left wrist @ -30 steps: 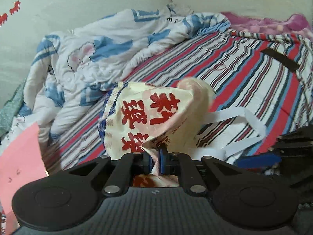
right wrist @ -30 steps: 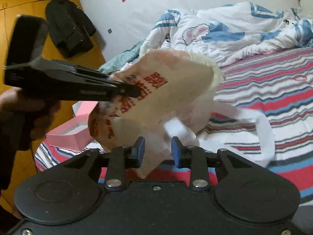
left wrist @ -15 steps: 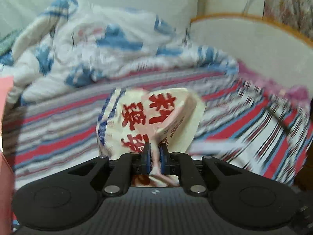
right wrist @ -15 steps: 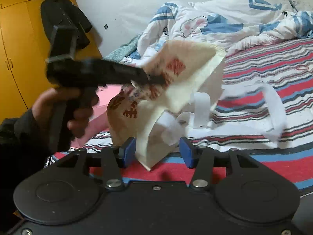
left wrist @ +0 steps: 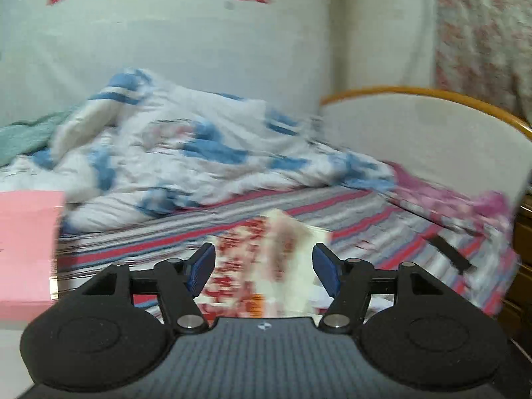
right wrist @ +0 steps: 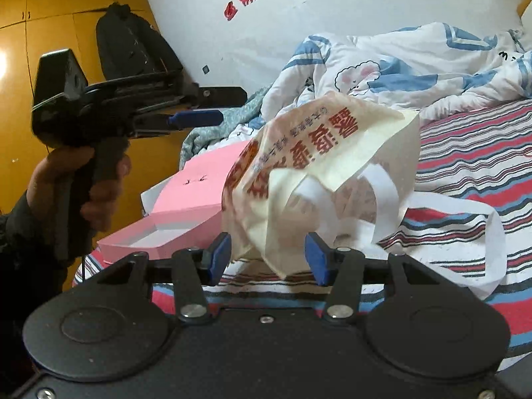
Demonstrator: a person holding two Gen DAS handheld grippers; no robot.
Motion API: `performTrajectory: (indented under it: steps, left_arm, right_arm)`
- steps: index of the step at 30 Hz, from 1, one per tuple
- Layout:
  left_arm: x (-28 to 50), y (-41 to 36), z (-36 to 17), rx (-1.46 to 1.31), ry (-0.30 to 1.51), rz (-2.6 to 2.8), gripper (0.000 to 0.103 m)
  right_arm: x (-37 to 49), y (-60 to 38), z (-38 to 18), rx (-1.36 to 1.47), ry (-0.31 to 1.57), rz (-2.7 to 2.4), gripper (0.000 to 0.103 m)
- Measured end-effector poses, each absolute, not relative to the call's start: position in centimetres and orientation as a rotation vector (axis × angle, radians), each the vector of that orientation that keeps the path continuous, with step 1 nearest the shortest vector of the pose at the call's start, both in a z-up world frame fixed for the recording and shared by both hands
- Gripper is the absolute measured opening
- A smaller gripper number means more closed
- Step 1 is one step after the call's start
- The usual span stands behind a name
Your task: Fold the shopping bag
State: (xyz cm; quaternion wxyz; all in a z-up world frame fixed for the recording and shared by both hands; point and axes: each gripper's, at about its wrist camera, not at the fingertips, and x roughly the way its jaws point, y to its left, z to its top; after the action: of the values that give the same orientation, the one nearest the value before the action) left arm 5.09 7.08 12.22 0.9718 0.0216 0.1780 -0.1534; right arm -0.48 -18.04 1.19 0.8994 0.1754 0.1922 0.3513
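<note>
The cream shopping bag point(right wrist: 319, 159) with red characters and white strap handles point(right wrist: 465, 219) is crumpled and in the air over the striped bed, free of both grippers. In the left wrist view the bag point(left wrist: 262, 266) is blurred, below and between the open fingers. My left gripper point(left wrist: 262, 271) is open; it also shows in the right wrist view point(right wrist: 226, 104), held high to the left of the bag. My right gripper point(right wrist: 267, 256) is open, with the bag's lower corner hanging between its fingers without being pinched.
A pink open box point(right wrist: 179, 209) lies on the bed's left edge, also in the left wrist view point(left wrist: 30, 249). A rumpled white and blue duvet point(right wrist: 415, 66) lies along the wall. The striped sheet point(right wrist: 472, 153) spreads right. A headboard point(left wrist: 432, 133) stands at the far right.
My left gripper has opened and let go of the bag, then lifted away up and left. My right gripper has opened wider. The bag hangs loose and drops toward the bed.
</note>
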Motion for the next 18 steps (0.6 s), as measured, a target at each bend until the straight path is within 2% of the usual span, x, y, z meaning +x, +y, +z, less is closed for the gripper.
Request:
performTrajectory:
  steps: [1, 2, 3, 5, 13, 18]
  left_arm:
    - [5.4, 7.0, 11.8, 0.056, 0.363, -0.279, 0.038]
    - [5.8, 6.8, 11.2, 0.071, 0.380, -0.254, 0.033]
    - [6.4, 6.6, 10.6, 0.089, 0.401, -0.244, 0.032]
    - [7.3, 5.7, 8.8, 0.134, 0.456, -0.232, 0.025]
    - [12.1, 4.5, 0.3, 0.231, 0.729, -0.209, 0.025]
    - [13.1, 6.1, -1.0, 0.116, 0.753, -0.259, 0.025]
  right_arm:
    - [-0.5, -18.0, 1.1, 0.361, 0.401, 0.729, 0.051]
    - [-0.5, -17.9, 1.1, 0.361, 0.403, 0.729, 0.051]
    - [-0.4, -17.8, 1.1, 0.360, 0.405, 0.730, 0.051]
    - [-0.4, -17.8, 0.9, 0.360, 0.412, 0.728, 0.051]
    - [0.4, -18.0, -0.1, 0.400, 0.472, 0.718, 0.051]
    - [0.6, -17.6, -0.7, 0.379, 0.510, 0.718, 0.055]
